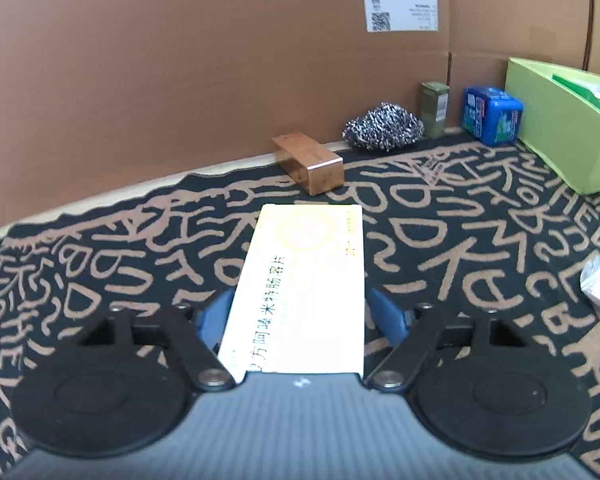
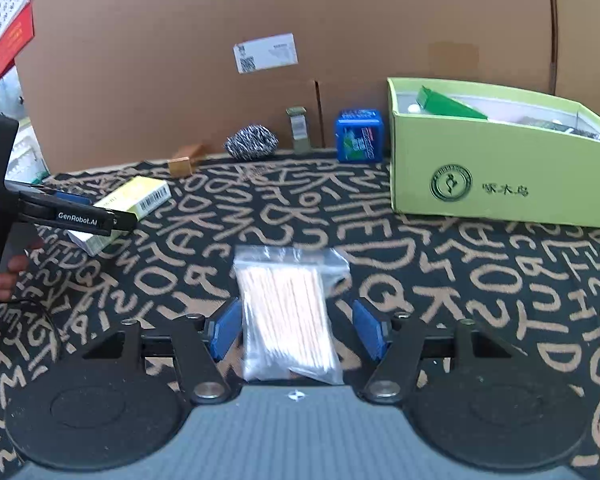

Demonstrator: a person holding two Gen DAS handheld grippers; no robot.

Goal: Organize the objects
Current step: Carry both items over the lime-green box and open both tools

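Letter-print mat (image 1: 480,248): medicine box (image 1: 300,292) betw left gripper (image 1: 296,320) fingers, long axis pointing away; cotton-swab bag (image 2: 288,316) lengthwise betw right gripper (image 2: 296,332) fingers; neither pair gripping.

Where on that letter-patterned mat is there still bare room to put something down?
The black-and-tan lettered mat lies bare between the clear bag of cotton swabs and the back row. Crowded spots: along the cardboard wall, with copper box, steel scourer and blue packet, and the green cardboard box.
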